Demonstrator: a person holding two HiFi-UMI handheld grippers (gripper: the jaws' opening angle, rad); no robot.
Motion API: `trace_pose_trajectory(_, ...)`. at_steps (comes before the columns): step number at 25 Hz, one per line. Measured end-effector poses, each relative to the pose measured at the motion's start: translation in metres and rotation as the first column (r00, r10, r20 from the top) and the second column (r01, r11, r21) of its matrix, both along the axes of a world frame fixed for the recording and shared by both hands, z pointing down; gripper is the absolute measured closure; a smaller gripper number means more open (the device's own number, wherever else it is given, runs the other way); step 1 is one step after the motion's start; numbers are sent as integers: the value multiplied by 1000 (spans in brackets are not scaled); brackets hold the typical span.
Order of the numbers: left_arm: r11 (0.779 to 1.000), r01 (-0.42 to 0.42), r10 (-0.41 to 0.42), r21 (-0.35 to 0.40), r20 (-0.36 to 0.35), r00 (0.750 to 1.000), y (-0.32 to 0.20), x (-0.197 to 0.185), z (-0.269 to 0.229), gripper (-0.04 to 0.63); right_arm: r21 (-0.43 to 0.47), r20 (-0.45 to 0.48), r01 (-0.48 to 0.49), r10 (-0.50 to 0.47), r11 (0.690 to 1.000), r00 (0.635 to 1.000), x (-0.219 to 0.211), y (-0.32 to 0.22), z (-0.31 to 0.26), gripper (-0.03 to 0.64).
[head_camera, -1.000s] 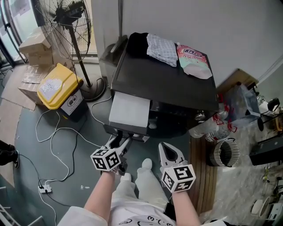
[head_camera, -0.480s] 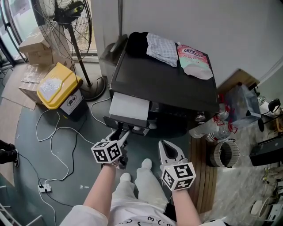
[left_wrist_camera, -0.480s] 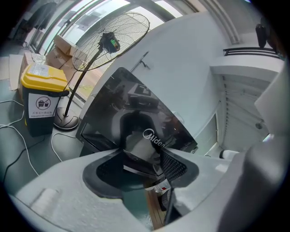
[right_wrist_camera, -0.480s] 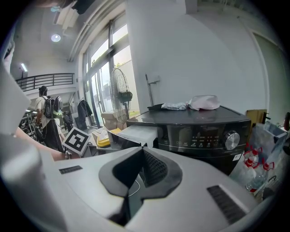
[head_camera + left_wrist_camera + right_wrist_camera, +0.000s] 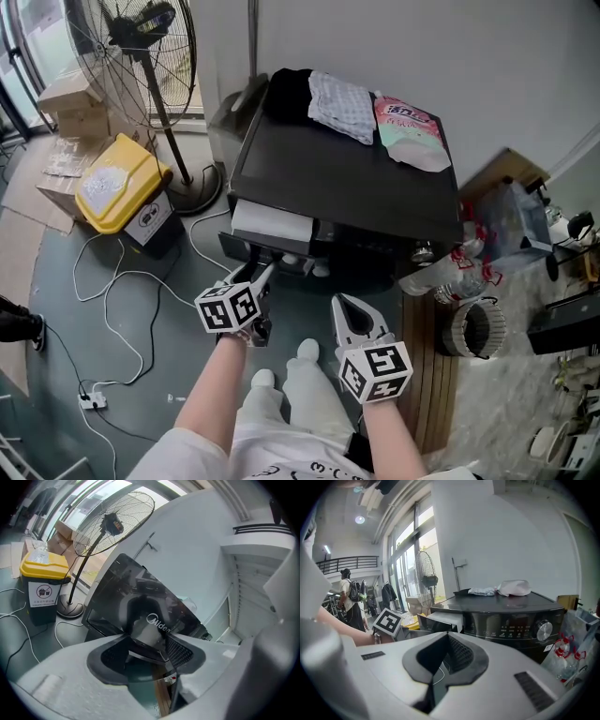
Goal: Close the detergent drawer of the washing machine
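Grey-blue floor [image 5: 141, 375] runs under everything, with white cables [image 5: 122, 300] looping across it toward a black washing machine [image 5: 347, 178] set against a pale wall. Off to the machine's left are a tall standing fan [image 5: 141, 37], a yellow-lidded bin [image 5: 112, 183] and some cardboard boxes [image 5: 70, 94]. On the machine's lid, toward the wall, lie a dark cloth [image 5: 291, 94], a patterned cloth [image 5: 342, 103] and a pink pouch [image 5: 408, 127]. To the machine's right are a few plastic bottles [image 5: 441, 267] by a strip of wooden slats.

The detergent drawer [image 5: 272, 225] sits at the front left corner of the machine and stands partly out, its white inside showing above a dark front panel. The left gripper [image 5: 258, 277] is right up at that panel, pointing a little downward at it, its jaws spread wide. In the left gripper view the drawer's front fills the gap between the two pads, though I can't say whether either pad is actually pressing on it.

The right gripper [image 5: 349, 314] hangs back, near the person's knees and well apart from the machine, aimed toward the control panel with its round dial [image 5: 543, 631]. Its jaws are drawn together at the tips, with nothing between them
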State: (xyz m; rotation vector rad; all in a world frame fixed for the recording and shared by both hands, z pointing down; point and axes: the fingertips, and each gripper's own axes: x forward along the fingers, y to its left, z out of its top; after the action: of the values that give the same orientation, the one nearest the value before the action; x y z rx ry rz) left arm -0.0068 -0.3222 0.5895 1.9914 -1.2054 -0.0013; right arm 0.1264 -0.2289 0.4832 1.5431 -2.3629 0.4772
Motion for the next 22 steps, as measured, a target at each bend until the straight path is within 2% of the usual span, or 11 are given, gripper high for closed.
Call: trace_pose_trajectory(22, 999, -38, 39, 38, -21, 999, -39, 6, -1, 333, -25, -19, 0, -1, 1000, 1000, 4, -23, 17, 617)
